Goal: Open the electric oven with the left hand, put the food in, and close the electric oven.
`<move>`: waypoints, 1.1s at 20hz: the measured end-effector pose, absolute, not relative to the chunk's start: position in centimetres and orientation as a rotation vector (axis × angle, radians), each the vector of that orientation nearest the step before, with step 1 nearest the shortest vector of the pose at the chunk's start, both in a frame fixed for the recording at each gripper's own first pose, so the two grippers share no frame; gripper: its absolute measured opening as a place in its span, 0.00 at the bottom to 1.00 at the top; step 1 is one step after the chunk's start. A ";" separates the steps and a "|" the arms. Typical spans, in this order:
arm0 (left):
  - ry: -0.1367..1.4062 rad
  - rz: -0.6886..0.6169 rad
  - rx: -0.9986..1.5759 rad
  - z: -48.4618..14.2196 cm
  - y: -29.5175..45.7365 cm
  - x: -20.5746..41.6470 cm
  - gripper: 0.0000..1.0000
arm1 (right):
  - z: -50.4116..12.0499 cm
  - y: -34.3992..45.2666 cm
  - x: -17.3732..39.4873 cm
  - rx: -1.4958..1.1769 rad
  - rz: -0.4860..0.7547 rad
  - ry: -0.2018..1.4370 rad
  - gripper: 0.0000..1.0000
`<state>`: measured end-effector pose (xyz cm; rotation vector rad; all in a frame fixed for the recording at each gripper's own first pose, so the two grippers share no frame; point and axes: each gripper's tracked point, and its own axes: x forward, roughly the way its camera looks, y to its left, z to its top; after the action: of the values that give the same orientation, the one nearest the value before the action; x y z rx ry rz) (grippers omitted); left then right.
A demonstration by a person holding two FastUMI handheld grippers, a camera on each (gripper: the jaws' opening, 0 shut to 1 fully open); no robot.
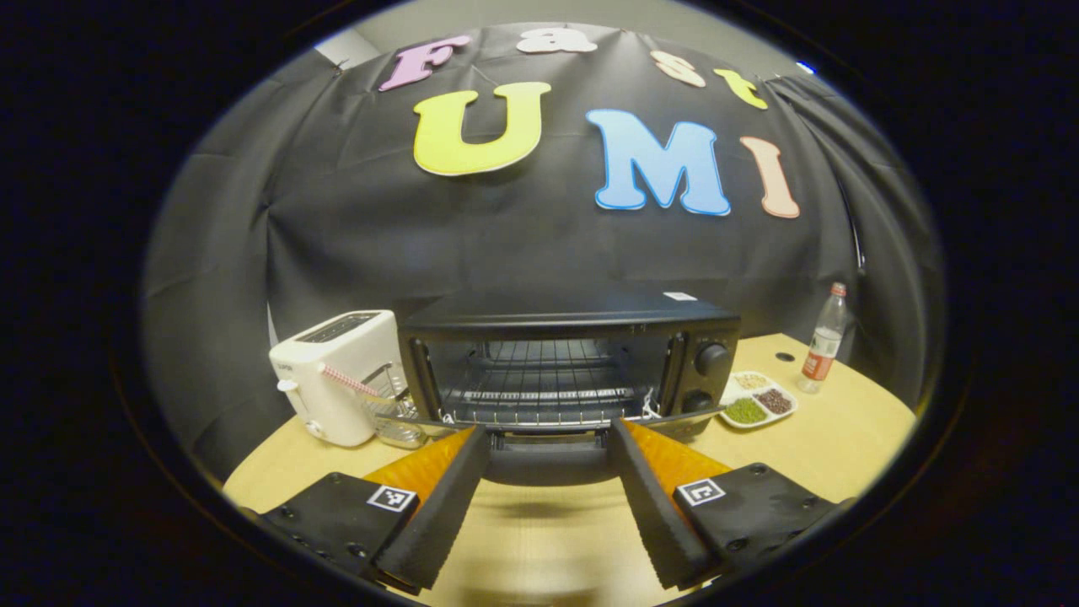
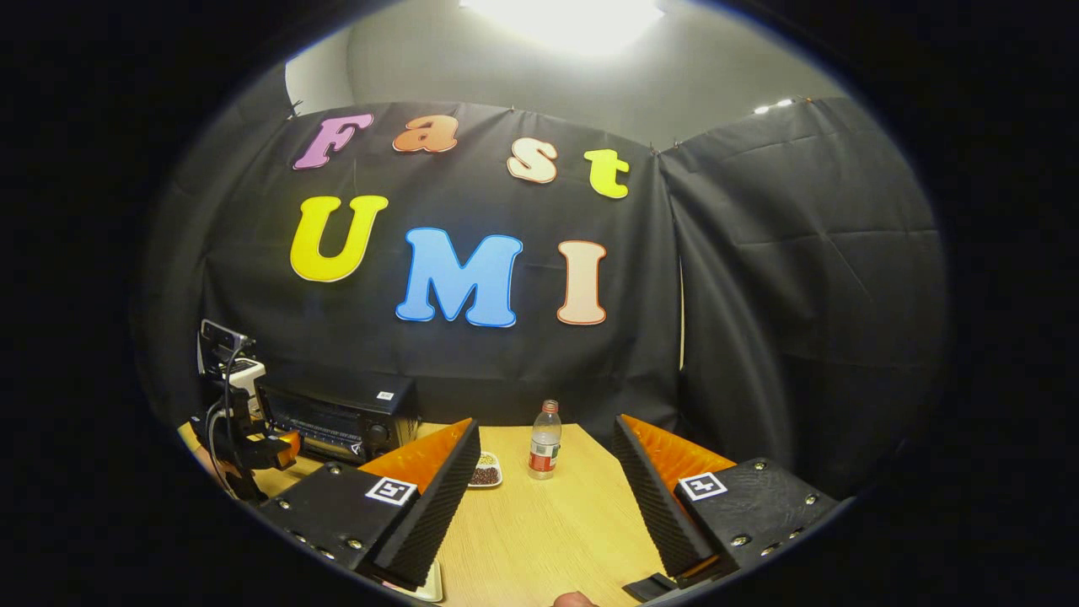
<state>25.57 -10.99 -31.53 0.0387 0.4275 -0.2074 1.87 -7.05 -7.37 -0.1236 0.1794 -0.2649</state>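
The left gripper (image 1: 548, 438) is hanging with its fingers apart, straddling the front edge of the dropped door (image 1: 548, 459) of the electric oven (image 1: 569, 362) without pressing on it, and the right gripper (image 2: 546, 497) is likewise hovering with its fingers spread on nothing, above the wooden table (image 2: 548, 539). Judging by the door lying flat and the wire rack (image 1: 539, 379) sitting bare inside, the opening step is looking done, while loading the food and closing up are both waiting. Which item is meant as the food I cannot tell; a divided dish of beans (image 1: 759, 400) is sitting just beside the oven's knob side, and something pale is peeking out under the right gripper's left finger in the right gripper view, too cut off to name. The left gripper view is giving the oven head-on, with a white toaster (image 1: 337, 375) at its other side and a bottle (image 1: 824, 337) farther right. The right gripper view is giving the wider scene: the oven small at far left with the left gripper (image 2: 253, 443) in front of it, the bottle (image 2: 545, 440) standing mid-table, the dish (image 2: 486, 472) beside it.
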 end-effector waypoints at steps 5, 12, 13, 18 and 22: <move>0.522 -0.204 0.077 -35.0 -10.9 22.8 0.97 | -7.5 -7.5 1.0 -0.101 -0.252 0.184 0.98; 0.617 -0.185 0.093 -38.7 -10.2 21.2 1.00 | -7.9 -7.4 0.0 -0.096 -0.228 0.203 0.97; 0.626 -0.181 0.091 -39.1 -10.1 21.0 0.97 | -7.9 -7.3 -0.1 -0.095 -0.223 0.205 0.97; 0.604 -0.180 0.050 -36.6 -10.0 19.4 1.00 | -8.6 -6.1 0.5 -0.071 -0.163 0.224 0.97; 0.494 -0.169 0.003 -29.5 -8.9 17.6 0.97 | -10.2 -4.2 1.5 -0.014 -0.074 0.264 0.98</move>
<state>17.64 -8.88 -29.52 0.0035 0.4944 -0.1692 1.48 -4.23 -10.18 -0.0136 0.2636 -0.0743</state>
